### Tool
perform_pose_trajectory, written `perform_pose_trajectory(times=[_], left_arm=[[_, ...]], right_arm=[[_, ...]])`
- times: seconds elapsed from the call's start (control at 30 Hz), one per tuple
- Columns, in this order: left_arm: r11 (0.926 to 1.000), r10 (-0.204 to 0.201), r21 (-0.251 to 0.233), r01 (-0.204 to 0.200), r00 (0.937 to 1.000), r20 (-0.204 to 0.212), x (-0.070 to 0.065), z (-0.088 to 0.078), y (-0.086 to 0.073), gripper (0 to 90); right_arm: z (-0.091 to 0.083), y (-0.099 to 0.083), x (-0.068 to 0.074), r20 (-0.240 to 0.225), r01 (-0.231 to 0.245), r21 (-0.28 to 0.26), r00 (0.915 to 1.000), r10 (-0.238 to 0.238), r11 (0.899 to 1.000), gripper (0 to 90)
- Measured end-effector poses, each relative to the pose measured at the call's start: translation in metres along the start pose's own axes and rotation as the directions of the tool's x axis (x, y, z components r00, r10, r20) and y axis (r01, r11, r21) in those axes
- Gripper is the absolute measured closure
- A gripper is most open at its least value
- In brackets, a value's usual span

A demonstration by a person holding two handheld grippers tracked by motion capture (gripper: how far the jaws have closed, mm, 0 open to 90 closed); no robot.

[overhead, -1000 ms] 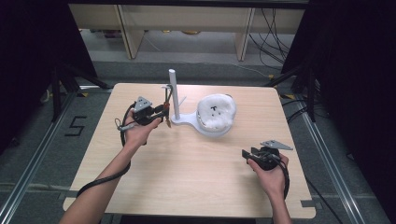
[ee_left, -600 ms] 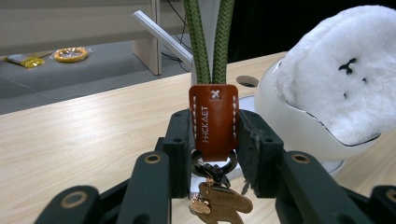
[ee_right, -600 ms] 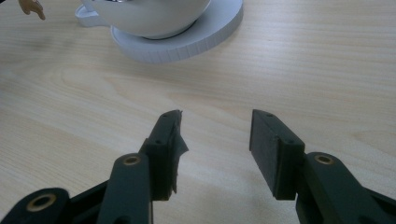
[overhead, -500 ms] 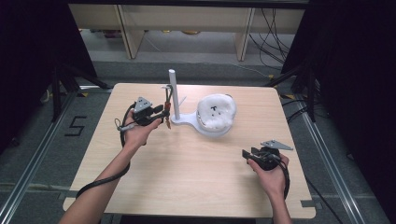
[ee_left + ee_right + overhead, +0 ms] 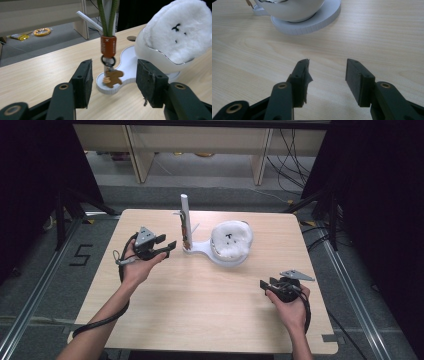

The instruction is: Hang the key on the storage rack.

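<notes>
Keychain hung on the stand; left hand-held gripper letting go.

The green lanyard keychain [image 5: 108, 27], with its orange clasp and small brown charm, hangs against the white post of the stand [image 5: 186, 222] at the counter's [image 5: 165, 320] far middle, beside the fluffy white cushion [image 5: 230, 240]. The left hand-held gripper [image 5: 167, 247] has just been opening; its jaws stand apart, nothing between them. The right hand-held gripper [image 5: 265, 284] rests near the front edge, jaws apart and empty. Judged: hanging done, only withdrawal left.

Each hand-held gripper, the left [image 5: 165, 248] and the right [image 5: 265, 284], is black with a grey three-cornered plate on top and a black cable behind. The jaws have brass-coloured rivets and dark flat pads. The forearms are bare.
</notes>
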State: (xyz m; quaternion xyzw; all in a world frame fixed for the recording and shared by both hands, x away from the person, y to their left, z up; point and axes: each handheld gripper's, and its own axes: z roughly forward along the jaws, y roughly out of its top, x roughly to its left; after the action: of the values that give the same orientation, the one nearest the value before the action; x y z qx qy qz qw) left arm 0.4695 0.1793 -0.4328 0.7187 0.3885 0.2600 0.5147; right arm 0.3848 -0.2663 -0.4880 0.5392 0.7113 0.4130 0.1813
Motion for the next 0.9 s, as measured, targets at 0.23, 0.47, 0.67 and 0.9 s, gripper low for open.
perform_pose_trajectory(times=[0.23, 0.47, 0.67, 0.9], left_arm=[[0.9995, 0.023, 0.024, -0.023, 0.9996, -0.015, 0.007, -0.024, -0.001, 42.2], [0.9982, 0.048, 0.038, -0.046, 0.9978, -0.046, 0.015, -0.051, -0.009, 41.0], [0.9994, 0.021, 0.029, -0.019, 0.9979, -0.061, 0.019, -0.072, -0.025, 39.8], [0.9973, -0.068, 0.024, 0.070, 0.9940, -0.085, 0.018, -0.092, -0.071, 37.5]], right_arm=[[0.000, 0.000, 0.001, -0.002, -0.007, 0.004, 1.0000, 0.007, 1.000, 54.4], [0.001, -0.001, 0.004, -0.010, -0.055, 0.004, 0.9985, 0.055, 0.999, 54.4], [0.001, 0.000, 0.006, -0.007, -0.038, 0.011, 0.9992, 0.038, 0.999, 54.4], [0.003, -0.001, 0.006, -0.006, -0.037, 0.010, 0.9993, 0.037, 0.999, 54.3]])
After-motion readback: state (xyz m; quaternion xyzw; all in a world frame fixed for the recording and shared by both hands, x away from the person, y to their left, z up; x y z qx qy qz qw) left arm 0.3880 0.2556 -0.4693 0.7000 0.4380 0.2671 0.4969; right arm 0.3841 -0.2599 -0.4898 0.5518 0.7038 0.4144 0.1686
